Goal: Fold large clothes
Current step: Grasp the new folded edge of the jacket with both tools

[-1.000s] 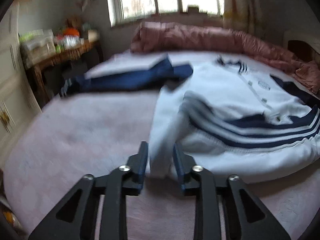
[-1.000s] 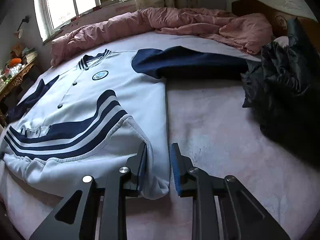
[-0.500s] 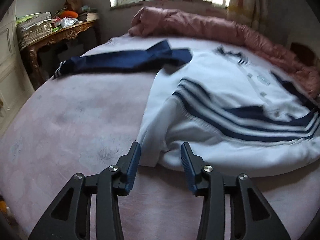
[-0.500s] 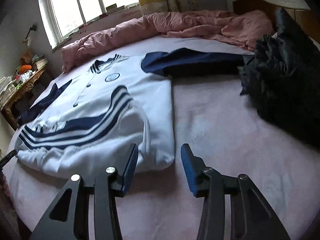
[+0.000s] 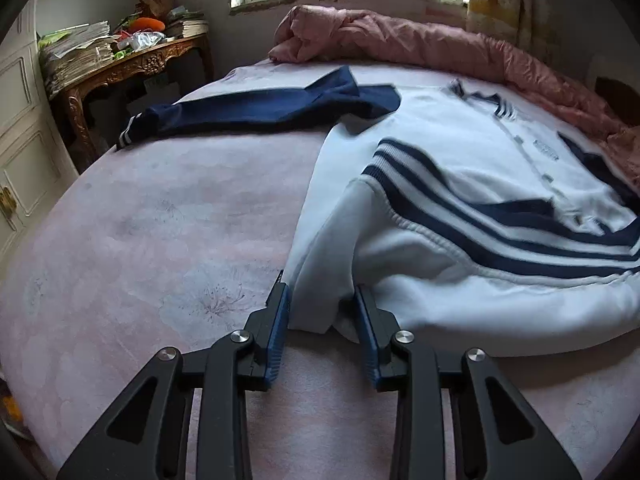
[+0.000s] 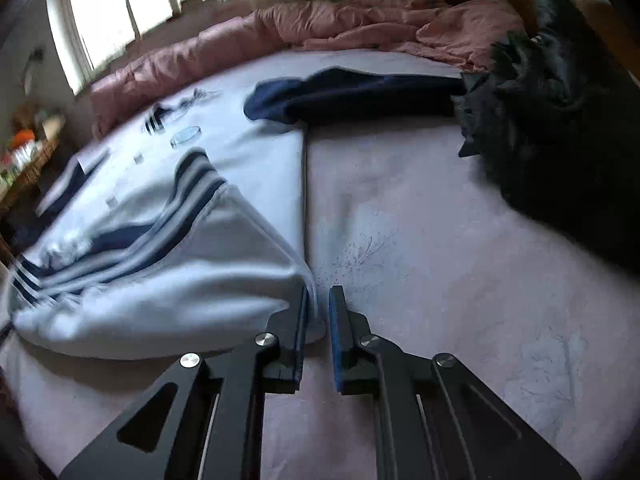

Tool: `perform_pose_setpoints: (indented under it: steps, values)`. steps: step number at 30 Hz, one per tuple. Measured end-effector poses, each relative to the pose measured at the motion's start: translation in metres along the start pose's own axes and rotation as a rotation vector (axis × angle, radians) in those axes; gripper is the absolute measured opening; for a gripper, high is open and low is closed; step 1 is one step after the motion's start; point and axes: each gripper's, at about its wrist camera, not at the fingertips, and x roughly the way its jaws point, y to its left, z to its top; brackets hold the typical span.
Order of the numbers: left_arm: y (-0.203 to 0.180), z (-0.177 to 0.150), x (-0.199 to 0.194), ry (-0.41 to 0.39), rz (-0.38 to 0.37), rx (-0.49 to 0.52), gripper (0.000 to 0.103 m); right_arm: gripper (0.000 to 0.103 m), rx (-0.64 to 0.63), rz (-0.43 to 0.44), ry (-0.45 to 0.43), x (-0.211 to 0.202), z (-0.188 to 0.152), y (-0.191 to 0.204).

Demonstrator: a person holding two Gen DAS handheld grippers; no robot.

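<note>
A white jacket (image 5: 460, 168) with navy stripes and navy sleeves lies button-side up on the pink bed (image 5: 160, 220), its hem towards me. My left gripper (image 5: 320, 286) sits at the hem's left corner. Its jaws are closing with the bunched corner between them, and a dark gap still shows beside the right pad. In the right wrist view the jacket (image 6: 240, 168) is blurred. My right gripper (image 6: 320, 290) has its jaws closing to a narrow slit, pinching the hem's right corner. One navy sleeve (image 5: 248, 114) stretches left, the other (image 6: 360, 96) stretches right.
A rumpled pink duvet (image 5: 400, 40) runs along the far side under the window. A black garment (image 6: 560, 120) is heaped on the bed's right side. A carved wooden table (image 5: 132, 64) piled with papers stands off the bed's left edge.
Both grippers spread wider half a second ago and have since narrowed around the hem corners, the right one almost fully. The right-hand hem corner now looks pulled up and blurred.
</note>
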Motion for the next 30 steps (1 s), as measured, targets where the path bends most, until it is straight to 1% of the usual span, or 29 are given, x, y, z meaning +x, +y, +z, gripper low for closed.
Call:
perform_pose_setpoints:
  steps: [1, 2, 3, 4, 5, 6, 7, 8, 9, 10, 12, 14, 15, 16, 17, 18, 19, 21, 22, 24, 26, 27, 28, 29, 30]
  values:
    - [0.000, 0.001, -0.007, -0.034, -0.019, 0.004, 0.031, 0.019, -0.010, -0.008, -0.034, -0.007, 0.000, 0.001]
    - [-0.002, 0.002, -0.020, -0.090, -0.026, 0.021, 0.031, 0.023, -0.034, -0.034, -0.079, -0.015, 0.000, 0.006]
    - [-0.004, 0.003, -0.033, -0.151, -0.018, 0.046, 0.031, 0.025, -0.054, -0.045, -0.104, -0.020, 0.000, 0.011]
    - [-0.009, 0.002, -0.047, -0.215, -0.012, 0.082, 0.032, 0.026, -0.101, -0.054, -0.149, -0.028, -0.001, 0.020]
    - [-0.014, 0.002, -0.058, -0.265, -0.015, 0.115, 0.041, 0.028, -0.128, -0.049, -0.172, -0.032, -0.002, 0.026]
    - [-0.019, 0.000, -0.069, -0.311, -0.025, 0.143, 0.055, 0.029, -0.164, -0.030, -0.204, -0.038, -0.004, 0.035]
    - [-0.024, -0.002, -0.080, -0.351, -0.040, 0.167, 0.063, 0.036, -0.180, -0.012, -0.220, -0.043, -0.006, 0.040]
    - [-0.028, -0.004, -0.087, -0.379, -0.054, 0.183, 0.079, 0.046, -0.195, 0.010, -0.239, -0.047, -0.007, 0.047]
    - [-0.032, -0.004, -0.092, -0.394, -0.069, 0.192, 0.086, 0.069, -0.208, 0.032, -0.261, -0.050, -0.009, 0.053]
    - [-0.037, -0.004, -0.095, -0.400, -0.103, 0.210, 0.088, 0.083, -0.225, 0.060, -0.292, -0.055, -0.011, 0.060]
    - [-0.050, -0.006, -0.092, -0.357, -0.183, 0.284, 0.101, 0.084, -0.278, 0.109, -0.316, -0.060, -0.013, 0.076]
    - [-0.065, -0.010, -0.083, -0.300, -0.220, 0.373, 0.102, 0.087, -0.339, 0.165, -0.284, -0.056, -0.020, 0.090]
    - [-0.073, -0.012, -0.076, -0.260, -0.228, 0.422, 0.102, 0.090, -0.375, 0.193, -0.248, -0.052, -0.023, 0.098]
    - [-0.081, -0.016, -0.070, -0.220, -0.229, 0.467, 0.102, 0.090, -0.419, 0.211, -0.204, -0.047, -0.028, 0.107]
    - [-0.090, -0.020, -0.061, -0.178, -0.218, 0.514, 0.102, 0.090, -0.466, 0.212, -0.169, -0.041, -0.033, 0.116]
    - [-0.098, -0.023, -0.052, -0.143, -0.195, 0.547, 0.102, 0.090, -0.532, 0.195, -0.135, -0.035, -0.039, 0.127]
    - [-0.102, -0.025, -0.042, -0.115, -0.167, 0.568, 0.102, 0.090, -0.589, 0.160, -0.119, -0.029, -0.046, 0.136]
    - [-0.106, -0.027, -0.026, -0.067, -0.127, 0.577, 0.102, 0.090, -0.668, 0.104, -0.095, -0.019, -0.055, 0.149]
    - [-0.106, -0.025, -0.021, -0.057, -0.125, 0.561, 0.103, 0.090, -0.699, 0.070, -0.069, -0.011, -0.059, 0.156]
    - [-0.101, -0.020, -0.017, -0.056, -0.125, 0.519, 0.103, 0.090, -0.710, 0.029, -0.051, -0.002, -0.061, 0.159]
    - [-0.095, -0.016, -0.010, -0.042, -0.073, 0.475, 0.103, 0.090, -0.702, -0.014, -0.064, 0.003, -0.060, 0.159]
    - [-0.091, -0.014, -0.003, -0.028, -0.052, 0.451, 0.101, 0.090, -0.699, -0.044, -0.073, 0.006, -0.059, 0.158]
    - [-0.085, -0.012, 0.003, -0.007, -0.045, 0.420, 0.099, 0.090, -0.698, -0.068, -0.074, 0.009, -0.058, 0.158]
    - [-0.078, -0.009, 0.007, 0.015, -0.054, 0.386, 0.088, 0.090, -0.698, -0.082, -0.071, 0.013, -0.056, 0.157]
    - [-0.072, -0.006, 0.010, 0.027, -0.057, 0.358, 0.067, 0.090, -0.694, -0.085, -0.065, 0.016, -0.051, 0.153]
